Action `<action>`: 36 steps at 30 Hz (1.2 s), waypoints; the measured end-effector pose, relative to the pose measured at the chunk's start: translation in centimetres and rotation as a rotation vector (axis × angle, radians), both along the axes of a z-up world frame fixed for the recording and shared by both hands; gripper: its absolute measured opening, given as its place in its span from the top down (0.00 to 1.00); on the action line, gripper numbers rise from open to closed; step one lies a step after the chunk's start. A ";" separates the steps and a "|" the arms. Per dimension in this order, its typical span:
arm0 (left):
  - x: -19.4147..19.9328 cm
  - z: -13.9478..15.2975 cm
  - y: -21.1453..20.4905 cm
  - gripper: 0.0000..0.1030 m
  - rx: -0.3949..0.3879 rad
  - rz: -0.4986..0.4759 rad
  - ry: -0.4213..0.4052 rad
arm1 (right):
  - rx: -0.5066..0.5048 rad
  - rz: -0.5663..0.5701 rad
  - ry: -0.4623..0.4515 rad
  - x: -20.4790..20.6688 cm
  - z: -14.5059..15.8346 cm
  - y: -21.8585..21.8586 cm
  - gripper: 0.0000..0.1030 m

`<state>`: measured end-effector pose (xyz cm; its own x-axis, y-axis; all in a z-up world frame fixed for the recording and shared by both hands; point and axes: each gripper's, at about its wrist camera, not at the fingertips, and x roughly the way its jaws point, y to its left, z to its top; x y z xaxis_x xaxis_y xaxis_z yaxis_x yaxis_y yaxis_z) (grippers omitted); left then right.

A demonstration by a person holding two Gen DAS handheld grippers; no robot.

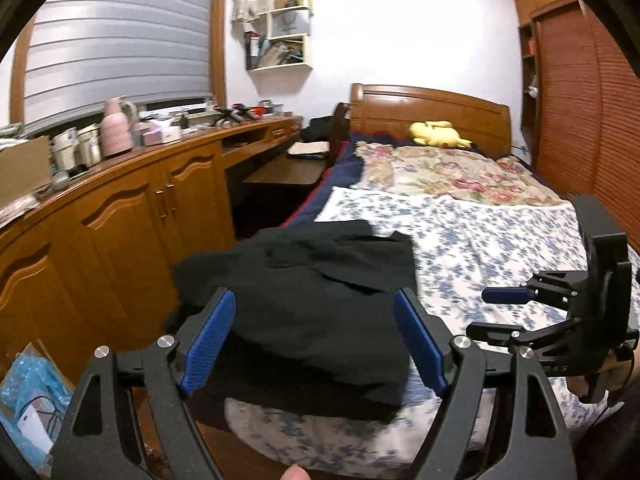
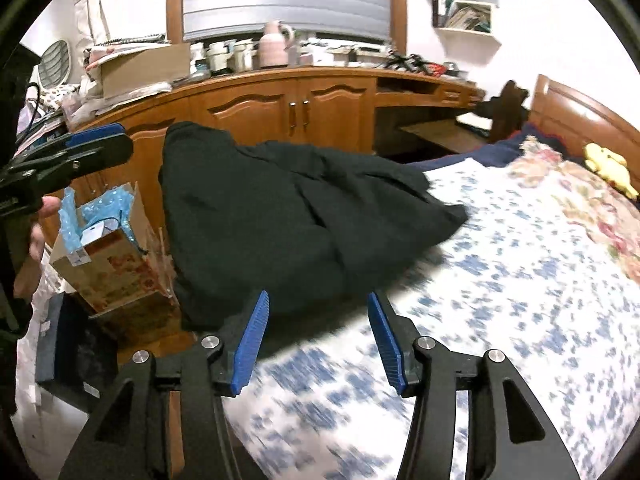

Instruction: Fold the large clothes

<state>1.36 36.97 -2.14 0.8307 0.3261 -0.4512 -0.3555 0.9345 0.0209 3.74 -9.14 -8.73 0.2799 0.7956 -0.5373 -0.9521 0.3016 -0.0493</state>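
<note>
A large black garment (image 1: 312,312) lies bunched on the near left corner of the bed (image 1: 500,248), partly hanging over the bed's left edge. It also shows in the right wrist view (image 2: 280,216). My left gripper (image 1: 316,304) is open and empty, just above and short of the garment. My right gripper (image 2: 316,304) is open and empty, over the floral sheet (image 2: 500,280) at the garment's near edge. The right gripper also shows from the side in the left wrist view (image 1: 492,312). The left gripper shows at the left of the right wrist view (image 2: 100,148).
A wooden cabinet (image 1: 132,216) with a cluttered top runs along the bed's left side. An open cardboard box (image 2: 104,248) with blue wrap stands on the floor beside the bed. A yellow plush toy (image 1: 438,133) lies by the headboard. A louvred wardrobe (image 1: 580,120) stands right.
</note>
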 end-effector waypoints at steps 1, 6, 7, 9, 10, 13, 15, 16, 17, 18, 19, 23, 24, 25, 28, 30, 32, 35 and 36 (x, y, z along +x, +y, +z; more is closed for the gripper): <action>0.4 0.0 -0.8 0.21 0.002 -0.011 0.000 | 0.002 -0.010 -0.007 0.0 -0.1 -0.9 0.47; 2.3 -0.2 -4.9 0.21 -0.011 -0.071 0.003 | 0.017 -0.070 -0.013 0.1 0.2 -5.0 0.42; 2.6 -0.3 -5.6 0.21 -0.018 -0.071 0.006 | 0.022 -0.081 -0.010 0.3 0.2 -6.0 0.41; 3.2 -0.6 -7.2 0.21 -0.036 -0.088 0.004 | 0.033 -0.104 -0.001 0.4 0.2 -7.5 0.36; 3.6 -0.8 -8.0 0.21 -0.043 -0.098 0.004 | 0.039 -0.114 0.004 -0.1 0.6 -8.7 0.34; 4.6 -1.5 -10.3 0.21 -0.058 -0.126 0.007 | 0.054 -0.153 0.018 0.0 0.6 -11.7 0.28; 5.3 -2.2 -11.8 0.21 -0.071 -0.153 0.012 | 0.058 -0.186 0.017 -0.2 0.4 -13.4 0.25; 5.8 -2.5 -12.5 0.21 -0.075 -0.159 0.021 | 0.060 -0.204 0.017 -0.1 0.1 -14.3 0.24; 6.2 -2.8 -13.0 0.21 -0.076 -0.162 0.032 | 0.061 -0.218 0.018 -0.2 0.1 -15.0 0.22; 6.7 -3.1 -13.8 0.21 -0.075 -0.173 0.042 | 0.061 -0.233 0.020 -0.2 -0.1 -15.7 0.22; 7.1 -3.4 -14.5 0.21 -0.075 -0.186 0.046 | 0.060 -0.248 0.024 -0.5 -0.3 -16.5 0.21; 8.5 -4.5 -17.2 0.21 -0.068 -0.222 0.065 | 0.065 -0.314 0.041 -0.7 -1.1 -20.6 0.19; 8.8 -4.8 -18.1 0.21 -0.063 -0.228 0.070 | 0.067 -0.329 0.047 -0.7 -1.1 -21.5 0.19; 9.1 -4.9 -18.6 0.21 -0.062 -0.233 0.071 | 0.069 -0.344 0.049 -0.7 -1.0 -22.5 0.19; 9.7 -5.5 -20.8 0.21 -0.072 -0.264 0.078 | 0.074 -0.395 0.049 -1.2 -1.0 -25.3 0.19; 10.1 -5.9 -22.3 0.21 -0.080 -0.282 0.085 | 0.082 -0.425 0.051 -1.5 -1.0 -26.9 0.19; 10.3 -6.3 -23.7 0.21 -0.089 -0.303 0.093 | 0.092 -0.457 0.049 -2.3 -0.9 -28.5 0.19; 10.3 -6.7 -26.3 0.21 -0.099 -0.337 0.106 | 0.108 -0.495 0.065 -3.4 -0.8 -31.0 0.17; 10.3 -6.7 -26.9 0.21 -0.097 -0.344 0.107 | 0.112 -0.511 0.070 -3.7 -0.8 -31.9 0.16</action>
<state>11.67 10.04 -8.88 0.8308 -0.0131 -0.5564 -0.0205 0.9983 -0.0541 0.01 -41.01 -9.52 0.6139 0.6205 -0.4880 -0.6820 0.7282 0.0680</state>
